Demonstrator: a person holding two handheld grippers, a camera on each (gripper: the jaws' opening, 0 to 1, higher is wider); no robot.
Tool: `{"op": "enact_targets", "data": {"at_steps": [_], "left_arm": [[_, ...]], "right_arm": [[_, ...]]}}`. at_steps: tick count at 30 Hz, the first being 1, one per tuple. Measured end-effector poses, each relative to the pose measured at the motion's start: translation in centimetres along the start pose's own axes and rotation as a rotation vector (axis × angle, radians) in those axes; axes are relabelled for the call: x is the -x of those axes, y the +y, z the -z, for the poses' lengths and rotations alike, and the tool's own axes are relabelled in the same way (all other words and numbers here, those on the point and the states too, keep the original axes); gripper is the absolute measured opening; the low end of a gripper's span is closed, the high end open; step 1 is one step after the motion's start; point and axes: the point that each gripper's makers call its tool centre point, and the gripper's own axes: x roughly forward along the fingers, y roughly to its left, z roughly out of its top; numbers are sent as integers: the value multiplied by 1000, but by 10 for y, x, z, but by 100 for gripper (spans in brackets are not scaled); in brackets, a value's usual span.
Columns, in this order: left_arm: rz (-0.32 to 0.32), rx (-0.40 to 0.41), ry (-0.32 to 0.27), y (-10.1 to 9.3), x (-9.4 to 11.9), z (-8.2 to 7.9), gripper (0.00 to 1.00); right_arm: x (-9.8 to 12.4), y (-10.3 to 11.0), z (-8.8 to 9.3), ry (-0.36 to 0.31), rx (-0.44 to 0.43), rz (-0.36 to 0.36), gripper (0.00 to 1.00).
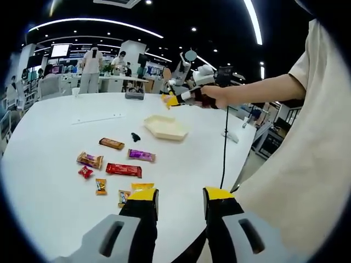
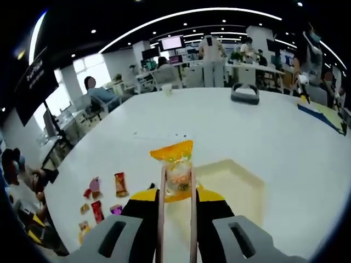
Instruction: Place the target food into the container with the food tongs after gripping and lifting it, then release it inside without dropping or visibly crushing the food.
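In the right gripper view my right gripper is shut on a pair of pale food tongs. The tong tips pinch an orange-yellow snack packet, held upright in the air above the near left edge of the beige container. Seen from the left gripper view, the right gripper hovers with the packet above and behind the container. My left gripper is open, low over the table's near edge, with nothing between its jaws.
Several wrapped snacks lie on the white table: a brown bar, a purple bar, a red bar. A small black item sits by the container. A black cable hangs from the right hand. People and desks stand beyond.
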Motion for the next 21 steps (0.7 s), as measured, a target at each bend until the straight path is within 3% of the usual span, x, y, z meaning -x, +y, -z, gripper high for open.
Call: {"op": "enact_targets", "data": {"at_steps": [14,21], "left_arm": [[-2,5,0,1,-1,0,31],[6,1,0,-1,-2,1,33]], "right_arm": [[3,-3,2,0,3,5,25],[9,7,8,5,20,-7,25]]}}
